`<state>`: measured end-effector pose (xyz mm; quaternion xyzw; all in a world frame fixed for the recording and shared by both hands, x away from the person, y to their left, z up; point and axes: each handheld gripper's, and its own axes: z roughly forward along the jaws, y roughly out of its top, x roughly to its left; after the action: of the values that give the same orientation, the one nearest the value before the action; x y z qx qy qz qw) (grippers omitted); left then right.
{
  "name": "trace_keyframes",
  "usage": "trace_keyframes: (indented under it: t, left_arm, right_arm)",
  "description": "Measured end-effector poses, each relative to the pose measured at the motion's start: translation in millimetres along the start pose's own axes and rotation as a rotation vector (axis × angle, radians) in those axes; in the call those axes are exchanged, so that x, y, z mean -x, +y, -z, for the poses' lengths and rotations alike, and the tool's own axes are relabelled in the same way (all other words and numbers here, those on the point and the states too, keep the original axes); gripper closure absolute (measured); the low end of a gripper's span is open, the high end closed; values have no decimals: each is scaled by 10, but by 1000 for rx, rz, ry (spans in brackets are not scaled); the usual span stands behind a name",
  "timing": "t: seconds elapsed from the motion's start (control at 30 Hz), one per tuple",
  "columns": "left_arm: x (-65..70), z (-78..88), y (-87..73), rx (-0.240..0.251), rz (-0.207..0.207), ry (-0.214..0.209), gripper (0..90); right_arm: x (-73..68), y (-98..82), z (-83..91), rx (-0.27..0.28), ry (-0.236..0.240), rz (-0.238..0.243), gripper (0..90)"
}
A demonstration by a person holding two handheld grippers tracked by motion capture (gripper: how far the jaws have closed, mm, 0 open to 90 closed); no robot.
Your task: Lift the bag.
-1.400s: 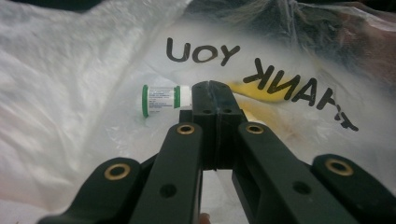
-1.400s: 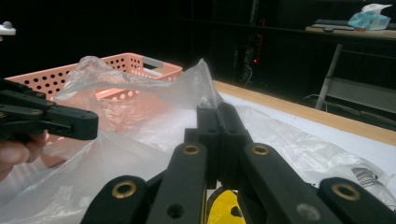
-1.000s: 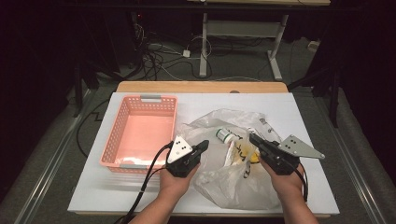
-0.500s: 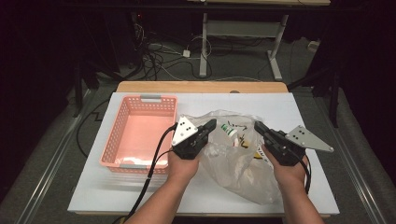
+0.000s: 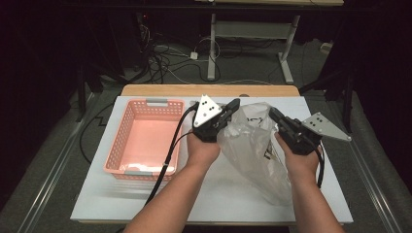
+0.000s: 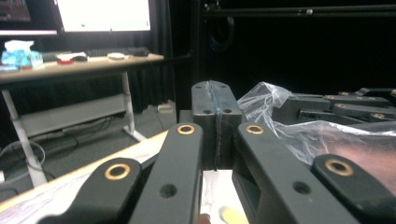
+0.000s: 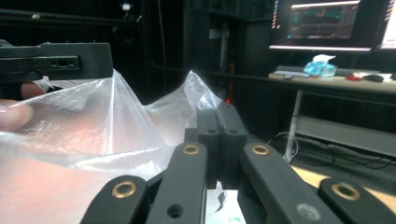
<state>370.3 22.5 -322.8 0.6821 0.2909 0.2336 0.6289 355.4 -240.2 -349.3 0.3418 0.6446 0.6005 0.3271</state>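
Note:
A clear plastic bag (image 5: 250, 145) hangs between my two grippers, with its lower end down at the white table (image 5: 228, 199). My left gripper (image 5: 234, 104) is shut on the bag's upper left edge, and my right gripper (image 5: 273, 112) is shut on its upper right edge. In the left gripper view the jaws (image 6: 215, 86) are pressed together, with the bag (image 6: 327, 140) bulging to their right. In the right gripper view the shut jaws (image 7: 218, 112) stand against the bag (image 7: 93, 126), which rises to a peak behind them. What lies inside the bag is hard to make out.
A pink plastic basket (image 5: 145, 104) sits empty on the left half of the table. A wooden strip (image 5: 209, 90) runs along the table's far edge. Beyond it are a desk's legs (image 5: 212, 48) and cables on the floor. A desk with a tissue box (image 7: 320, 65) stands farther off.
Both hands have risen and moved toward the table's far side. The bag, which lay spread flat on the table, now hangs lifted from its top edge.

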Motion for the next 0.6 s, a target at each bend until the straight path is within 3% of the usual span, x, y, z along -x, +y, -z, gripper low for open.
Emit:
trace_keyframes:
  t: [0.27, 0.43, 0.6]
  left_arm:
    - [14, -179, 395, 22, -34, -4, 886]
    - [8, -217, 488, 32, -44, 4, 886]
    - [-66, -215, 547, 50, -28, 13, 886]
  right_arm:
    - [239, 400, 0, 68, -56, -21, 900]
    - [376, 612, 37, 104, -84, -15, 900]
    - [440, 775, 114, 144, -108, -12, 900]
